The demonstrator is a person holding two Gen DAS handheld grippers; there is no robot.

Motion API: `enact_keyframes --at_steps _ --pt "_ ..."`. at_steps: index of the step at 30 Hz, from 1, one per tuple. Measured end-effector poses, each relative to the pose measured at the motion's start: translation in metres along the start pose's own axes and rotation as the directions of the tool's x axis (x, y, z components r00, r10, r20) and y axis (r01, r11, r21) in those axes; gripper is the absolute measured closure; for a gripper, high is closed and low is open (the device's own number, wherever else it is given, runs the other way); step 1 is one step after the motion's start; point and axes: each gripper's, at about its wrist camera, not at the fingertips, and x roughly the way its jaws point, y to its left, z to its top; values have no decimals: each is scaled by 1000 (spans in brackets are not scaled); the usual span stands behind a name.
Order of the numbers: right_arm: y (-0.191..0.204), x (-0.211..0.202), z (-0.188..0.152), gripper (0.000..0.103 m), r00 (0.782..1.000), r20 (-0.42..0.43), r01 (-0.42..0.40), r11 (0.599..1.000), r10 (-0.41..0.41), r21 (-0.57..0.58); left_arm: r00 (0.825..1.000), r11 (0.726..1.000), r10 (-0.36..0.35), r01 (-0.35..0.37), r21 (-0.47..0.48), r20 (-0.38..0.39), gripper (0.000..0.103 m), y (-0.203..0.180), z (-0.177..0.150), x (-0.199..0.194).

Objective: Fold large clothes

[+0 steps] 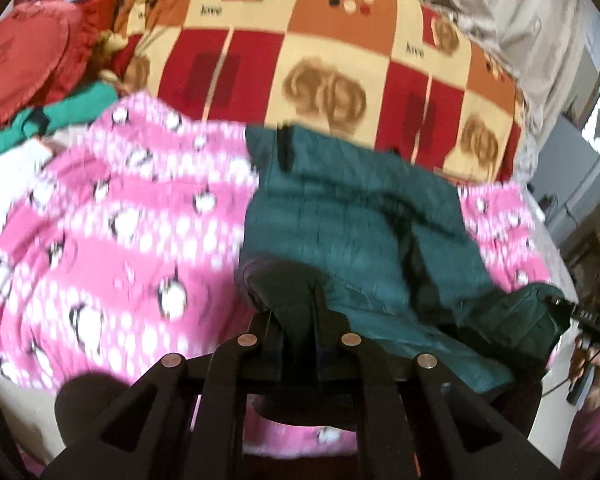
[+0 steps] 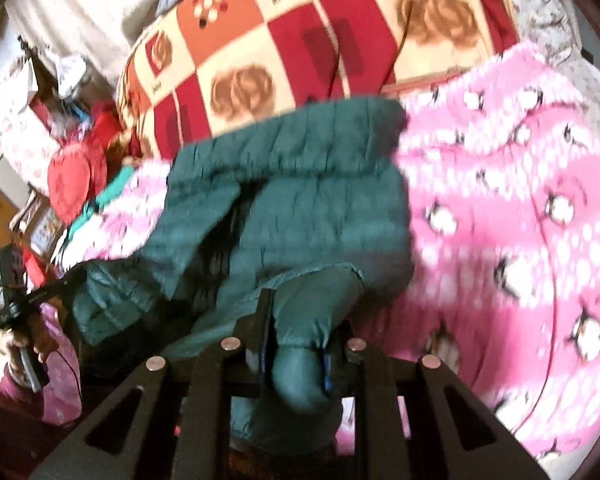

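Observation:
A dark green quilted jacket (image 1: 352,216) lies on a pink penguin-print blanket (image 1: 100,232), its near edge lifted. My left gripper (image 1: 294,312) is shut on the jacket's near left corner, with cloth bunched between the fingers. My right gripper (image 2: 300,320) is shut on the jacket's (image 2: 308,208) near right corner; green cloth bulges out between its fingers. The right gripper also shows at the far right of the left wrist view (image 1: 592,320), and the left gripper at the far left of the right wrist view (image 2: 20,308). Both views are motion-blurred.
A red, orange and cream checked quilt (image 1: 320,60) lies behind the jacket. Red cushions (image 1: 24,68) and teal clothes (image 1: 76,108) pile at the left. The pink blanket (image 2: 520,220) covers the bed to the right. Pale bedding (image 1: 520,12) lies at the far right.

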Motion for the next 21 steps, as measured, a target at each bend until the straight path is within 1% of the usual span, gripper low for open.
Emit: enact_keyframes --at_steps 2,5,7,8,9,10,12,14,15,16,21 --pt "-1 0 20 84 999 37 12 1000 -13 5 999 1000 0 0 -2 34 103 -1 17 3" --pt "-5 4 52 84 997 79 18 999 -21 33 995 1000 19 -19 6 98 103 -8 50 19" --pt "-5 14 76 84 994 98 47 998 -51 35 992 999 36 -36 -7 123 103 -11 76 35" --pt "-8 23 90 84 993 103 60 998 -63 37 991 999 42 -40 -12 130 103 -14 83 39" --pt "-12 32 104 84 992 103 69 997 -73 40 989 998 58 -56 -19 136 103 -15 98 53" --pt "-15 41 115 84 991 103 79 996 -83 41 988 997 74 -71 -25 137 103 -16 109 64" --pt "-24 63 142 84 988 103 109 993 -113 50 984 994 106 -103 -30 142 103 -15 120 81" --pt "-34 85 163 84 985 100 133 989 -138 60 978 988 155 -150 -41 138 103 -12 139 110" --pt "-39 96 172 84 984 93 143 987 -149 68 977 986 166 -162 -42 136 103 -12 143 117" --pt "-46 111 184 84 983 86 153 985 -161 84 974 983 184 -179 -46 130 103 -10 151 134" --pt "-71 173 214 84 983 47 169 976 -176 137 964 968 246 -240 -67 99 103 -3 165 187"
